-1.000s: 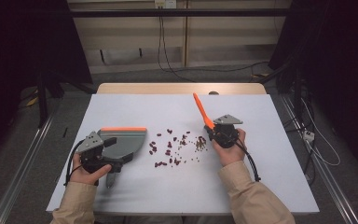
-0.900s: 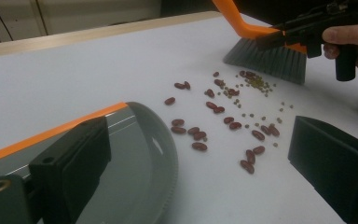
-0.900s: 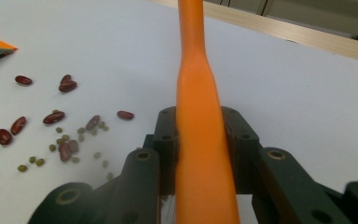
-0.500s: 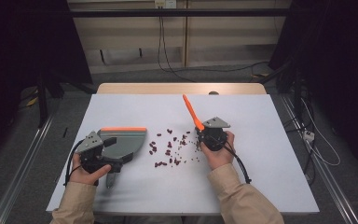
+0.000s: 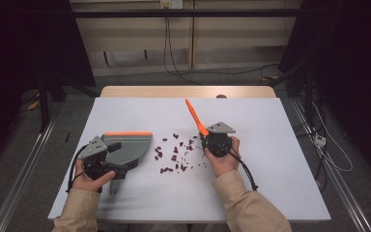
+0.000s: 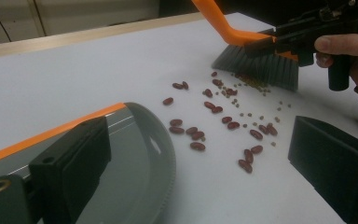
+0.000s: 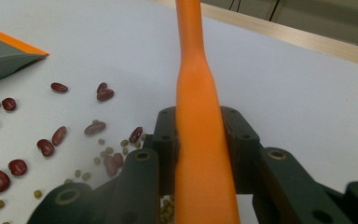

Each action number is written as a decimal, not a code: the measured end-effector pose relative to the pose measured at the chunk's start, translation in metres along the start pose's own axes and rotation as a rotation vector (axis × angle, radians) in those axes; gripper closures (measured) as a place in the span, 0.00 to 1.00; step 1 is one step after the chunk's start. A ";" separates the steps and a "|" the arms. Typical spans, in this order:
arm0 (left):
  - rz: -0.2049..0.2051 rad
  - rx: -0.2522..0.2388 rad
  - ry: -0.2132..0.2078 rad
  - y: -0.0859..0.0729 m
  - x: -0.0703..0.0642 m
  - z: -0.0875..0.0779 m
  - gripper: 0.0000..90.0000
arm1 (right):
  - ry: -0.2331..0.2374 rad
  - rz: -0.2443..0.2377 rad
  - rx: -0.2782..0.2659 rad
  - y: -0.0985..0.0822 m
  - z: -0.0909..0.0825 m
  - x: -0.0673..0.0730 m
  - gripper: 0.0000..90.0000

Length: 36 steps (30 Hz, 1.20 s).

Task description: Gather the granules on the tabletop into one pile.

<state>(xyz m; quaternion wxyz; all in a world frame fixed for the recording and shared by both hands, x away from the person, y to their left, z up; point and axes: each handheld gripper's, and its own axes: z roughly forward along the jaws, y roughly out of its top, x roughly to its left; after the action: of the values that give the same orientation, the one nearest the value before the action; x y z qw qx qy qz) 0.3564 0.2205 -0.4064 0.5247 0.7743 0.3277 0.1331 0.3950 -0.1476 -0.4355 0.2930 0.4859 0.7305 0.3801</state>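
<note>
From the high view we see the left hand-held gripper (image 5: 107, 157) clenched on the grey dustpan (image 5: 128, 147), which lies flat on the worktop (image 5: 270, 159) with its orange lip turned away from us. The right hand-held gripper (image 5: 215, 141) grips the orange brush (image 5: 195, 117) just right of the scattered beans (image 5: 176, 152).

In the left gripper view, the dustpan's (image 6: 149, 158) open edge faces the beans (image 6: 223, 123), a bare strip of worktop between them, and the bristles (image 6: 261, 67) rest on the far side of the spill among small green grains (image 6: 256, 84).

In the right gripper view, the jaws pinch the brush handle (image 7: 200, 140) firmly.

We judge that a fast sweep could flick the round beans past the pan's sides, and the fine grains may slip under its edge.
</note>
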 end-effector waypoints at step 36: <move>-0.001 0.004 -0.006 -0.001 0.000 0.002 0.06 | 0.108 -0.063 -0.002 0.006 0.000 0.042 0.78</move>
<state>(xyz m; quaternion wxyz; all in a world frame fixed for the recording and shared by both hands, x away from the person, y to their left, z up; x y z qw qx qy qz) 0.3574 0.2189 -0.4078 0.5242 0.7757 0.3266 0.1299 0.3830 -0.1073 -0.4324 0.2653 0.4413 0.7597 0.3971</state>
